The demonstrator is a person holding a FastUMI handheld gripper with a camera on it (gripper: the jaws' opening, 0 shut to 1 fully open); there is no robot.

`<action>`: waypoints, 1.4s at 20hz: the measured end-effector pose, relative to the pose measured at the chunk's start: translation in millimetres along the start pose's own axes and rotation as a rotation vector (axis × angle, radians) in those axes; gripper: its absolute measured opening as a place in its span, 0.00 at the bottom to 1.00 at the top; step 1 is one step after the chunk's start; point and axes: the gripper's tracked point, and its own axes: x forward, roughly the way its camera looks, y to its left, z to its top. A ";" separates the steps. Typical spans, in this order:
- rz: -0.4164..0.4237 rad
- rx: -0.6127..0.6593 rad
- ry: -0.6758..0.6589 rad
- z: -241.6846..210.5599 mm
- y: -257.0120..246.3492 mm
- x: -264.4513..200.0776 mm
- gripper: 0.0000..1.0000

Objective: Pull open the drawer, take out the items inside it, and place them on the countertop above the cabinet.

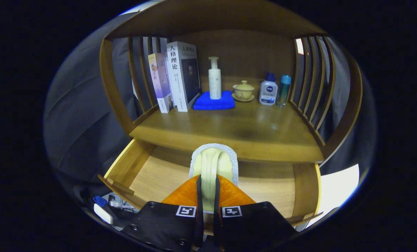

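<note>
Holding a pale sponge (213, 168) upright between its fingers, the gripper (207, 196) is nearly closed, both fingers pressing the sponge's narrow middle so that it bulges above them at 12 o'clock. Just beyond and below lies the drawer (149, 171), pulled well out, its bare wooden floor spreading from 9 to 3 o'clock of the fingers; nothing else is visible in it, though the gripper hides part of the floor. Ahead at 12 o'clock is the countertop (250, 133), its front half free. Farther back on it stand books (180, 75) at 11 o'clock, a blue cloth (213, 101) with a pump bottle (214, 78) on it at 12, then a lidded cup (243, 91), a white bottle (268, 91) and a slim blue tube (283, 90) toward 1 o'clock. By my reading, the opening is done and the sponge is lifted clear; what remains is carrying it forward, setting it on the countertop and checking the hidden drawer floor.
</note>
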 end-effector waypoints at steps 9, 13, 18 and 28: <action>-0.027 0.004 -0.079 74.6 -15.9 33.5 0.13; -0.024 0.051 -0.075 98.4 -22.3 62.7 0.13; -0.046 0.109 -0.023 105.3 -32.6 94.1 0.13; -0.108 0.138 -0.059 115.3 -49.0 120.9 0.42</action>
